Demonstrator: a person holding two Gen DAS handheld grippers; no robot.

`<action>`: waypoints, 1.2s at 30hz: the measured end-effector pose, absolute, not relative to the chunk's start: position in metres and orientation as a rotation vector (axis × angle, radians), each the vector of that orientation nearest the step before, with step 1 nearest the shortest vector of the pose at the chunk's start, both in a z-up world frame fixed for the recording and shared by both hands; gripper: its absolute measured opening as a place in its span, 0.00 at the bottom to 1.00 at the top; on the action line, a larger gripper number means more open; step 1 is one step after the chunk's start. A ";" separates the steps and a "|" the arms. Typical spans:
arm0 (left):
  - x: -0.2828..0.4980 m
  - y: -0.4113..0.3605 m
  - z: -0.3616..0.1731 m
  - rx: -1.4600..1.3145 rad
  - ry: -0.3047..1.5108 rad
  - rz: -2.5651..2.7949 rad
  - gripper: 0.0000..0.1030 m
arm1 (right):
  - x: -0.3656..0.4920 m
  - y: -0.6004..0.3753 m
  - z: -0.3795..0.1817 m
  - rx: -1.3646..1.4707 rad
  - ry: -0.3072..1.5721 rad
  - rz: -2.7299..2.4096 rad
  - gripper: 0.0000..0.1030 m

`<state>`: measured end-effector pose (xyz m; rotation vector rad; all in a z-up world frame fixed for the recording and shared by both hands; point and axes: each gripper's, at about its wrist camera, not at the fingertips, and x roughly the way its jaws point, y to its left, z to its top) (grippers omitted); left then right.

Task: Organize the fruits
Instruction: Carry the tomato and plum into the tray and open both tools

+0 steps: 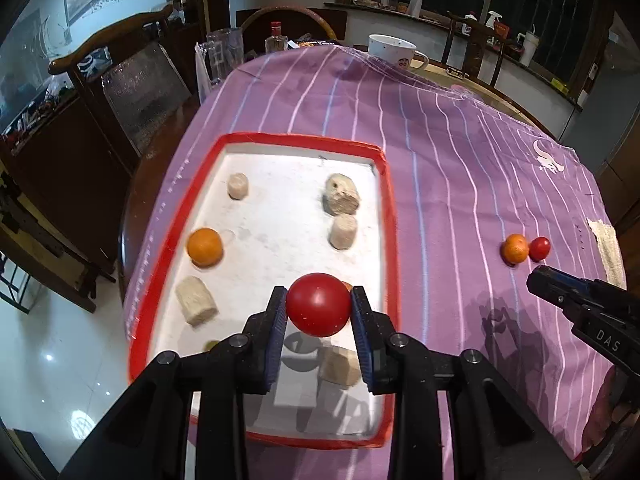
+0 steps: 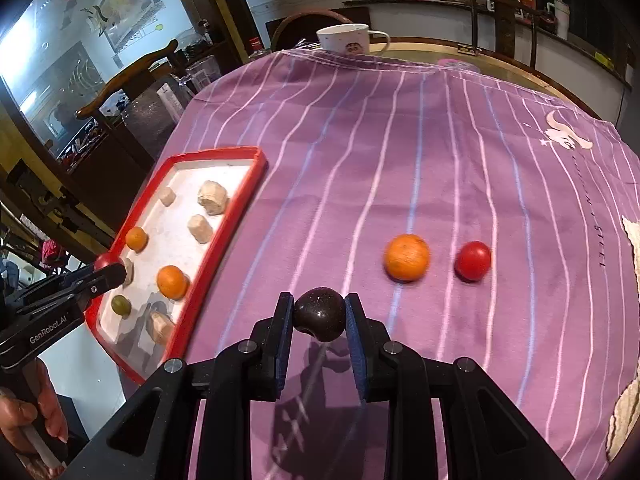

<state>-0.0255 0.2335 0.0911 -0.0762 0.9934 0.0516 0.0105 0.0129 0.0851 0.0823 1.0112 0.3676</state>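
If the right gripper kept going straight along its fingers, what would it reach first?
The right gripper, shut on a dark plum, points across bare purple cloth. The orange sits right of that line; the way looks free, though depth is uncertain.

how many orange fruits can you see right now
3. Two oranges lie in the red tray: one at its left side, one near its right rim. The third sits on the purple cloth beside a red fruit.
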 end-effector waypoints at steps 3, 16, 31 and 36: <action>-0.024 0.242 0.093 -0.055 0.987 0.053 0.30 | 0.011 0.026 0.086 0.084 1.010 0.371 0.27; -0.014 0.277 0.079 -0.045 1.026 0.049 0.30 | 0.014 0.073 0.080 0.084 1.030 0.393 0.27; -0.001 0.309 0.057 -0.073 1.082 0.048 0.30 | 0.022 0.120 0.078 0.052 1.036 0.445 0.27; 0.005 0.317 0.047 -0.091 1.105 0.043 0.30 | 0.028 0.146 0.081 0.022 1.024 0.487 0.28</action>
